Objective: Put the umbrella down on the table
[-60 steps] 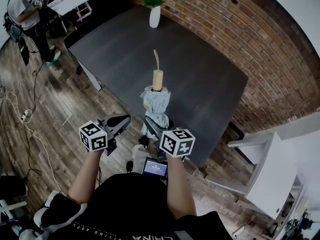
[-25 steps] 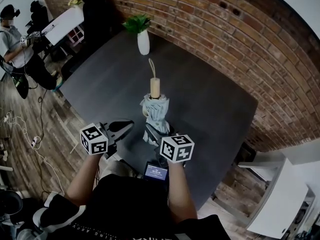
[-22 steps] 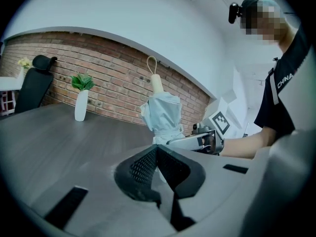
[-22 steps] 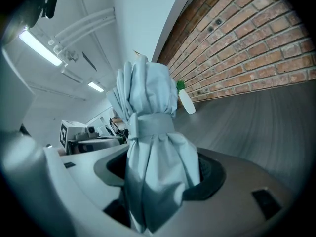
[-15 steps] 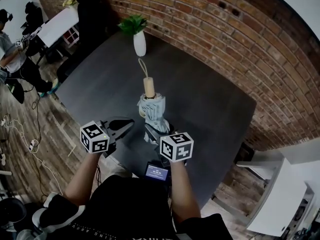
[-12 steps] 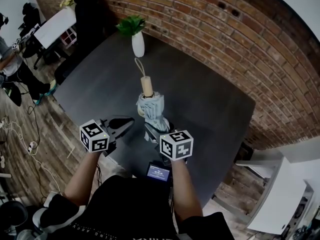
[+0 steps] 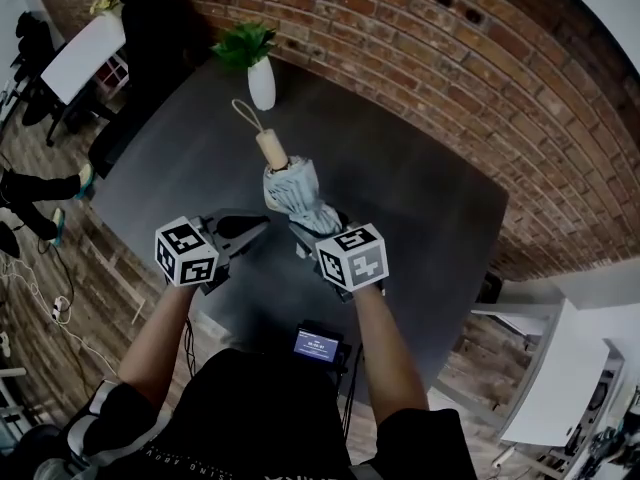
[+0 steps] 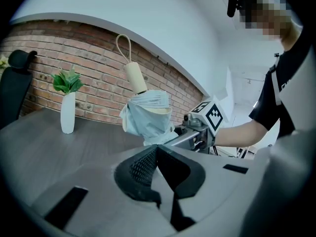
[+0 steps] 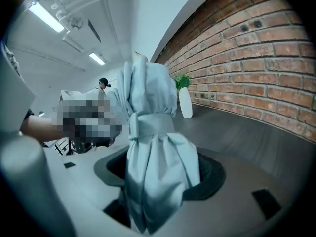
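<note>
A folded pale blue umbrella (image 7: 296, 198) with a wooden handle (image 7: 271, 150) and a loop strap hangs above the dark grey table (image 7: 420, 208), leaning toward the upper left. My right gripper (image 7: 312, 232) is shut on its lower canopy. In the right gripper view the cloth (image 9: 153, 147) fills the space between the jaws of the right gripper (image 9: 163, 173). My left gripper (image 7: 243, 228) hovers just left of the umbrella, apart from it. The left gripper view shows the left gripper (image 8: 157, 148) with its pads together and nothing in them, and the umbrella (image 8: 147, 116) beyond.
A white vase with a green plant (image 7: 260, 80) stands at the table's far edge by the brick wall (image 7: 430, 58). A black chair (image 7: 150, 8) and a white desk (image 7: 80, 53) stand at the far left. White furniture (image 7: 560, 368) is at the right.
Both grippers have moved forward over the table. The umbrella, upright before, now tilts with its handle toward the upper left. Both grips are unchanged.
</note>
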Demonstrator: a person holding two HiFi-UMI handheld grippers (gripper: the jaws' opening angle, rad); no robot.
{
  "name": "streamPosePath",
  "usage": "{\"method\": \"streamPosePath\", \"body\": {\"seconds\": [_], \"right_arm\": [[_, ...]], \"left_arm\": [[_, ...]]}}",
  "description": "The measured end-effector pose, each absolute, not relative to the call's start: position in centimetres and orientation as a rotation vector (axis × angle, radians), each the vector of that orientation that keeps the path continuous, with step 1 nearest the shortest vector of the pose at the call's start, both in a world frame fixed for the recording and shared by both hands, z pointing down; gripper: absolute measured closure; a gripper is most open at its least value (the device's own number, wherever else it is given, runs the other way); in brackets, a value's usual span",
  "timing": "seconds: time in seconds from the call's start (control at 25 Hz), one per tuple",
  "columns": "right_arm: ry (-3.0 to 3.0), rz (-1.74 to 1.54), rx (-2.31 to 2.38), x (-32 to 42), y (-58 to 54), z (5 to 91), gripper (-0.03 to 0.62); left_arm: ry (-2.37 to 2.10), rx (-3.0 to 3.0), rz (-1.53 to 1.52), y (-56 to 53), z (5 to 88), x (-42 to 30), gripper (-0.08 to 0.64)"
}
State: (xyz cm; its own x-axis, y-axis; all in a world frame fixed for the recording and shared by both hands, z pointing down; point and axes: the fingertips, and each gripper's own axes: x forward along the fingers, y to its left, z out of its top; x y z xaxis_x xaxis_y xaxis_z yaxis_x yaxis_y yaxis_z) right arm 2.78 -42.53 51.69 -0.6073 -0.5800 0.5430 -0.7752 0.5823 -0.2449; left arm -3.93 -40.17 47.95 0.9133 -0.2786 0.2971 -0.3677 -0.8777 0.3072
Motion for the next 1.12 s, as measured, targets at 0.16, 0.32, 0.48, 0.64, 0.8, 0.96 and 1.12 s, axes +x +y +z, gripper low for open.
{"method": "streamPosePath", "body": {"seconds": [0.16, 0.32, 0.48, 0.64, 0.8, 0.96, 1.12], "right_arm": [[-2.341, 0.637, 1.081, 2.8, -45.3, 52.8, 0.301], [-2.251, 0.621, 1.053, 3.3, -47.7, 54.6, 0.301], [-2.173, 0.611, 1.005, 3.3, -49.9, 56.7, 0.301], [-2.099, 0.593, 0.957, 3.1, -52.1, 58.7, 0.301], [-2.018, 0.588, 0.923, 3.3, -54.2, 61.0, 0.301], [-1.959, 0.588, 0.888, 3.0, -55.8, 63.2, 0.301], [-1.955, 0.595, 0.871, 2.3, -57.1, 64.0, 0.301]], "left_arm": [[-0.437, 2.725, 0.372, -42.9, 48.1, -3.8, 0.558], [-0.437, 2.72, 0.383, -45.8, 48.7, -3.7, 0.557], [-0.435, 2.684, 0.407, -48.3, 50.7, -4.1, 0.557], [-0.46, 2.663, 0.432, -50.5, 52.5, -4.5, 0.557], [-0.483, 2.673, 0.498, -52.5, 54.3, -4.5, 0.557], [-0.479, 2.631, 0.516, -53.9, 56.3, -4.6, 0.557], [-0.48, 2.577, 0.506, -54.9, 58.1, -4.6, 0.558]]}}
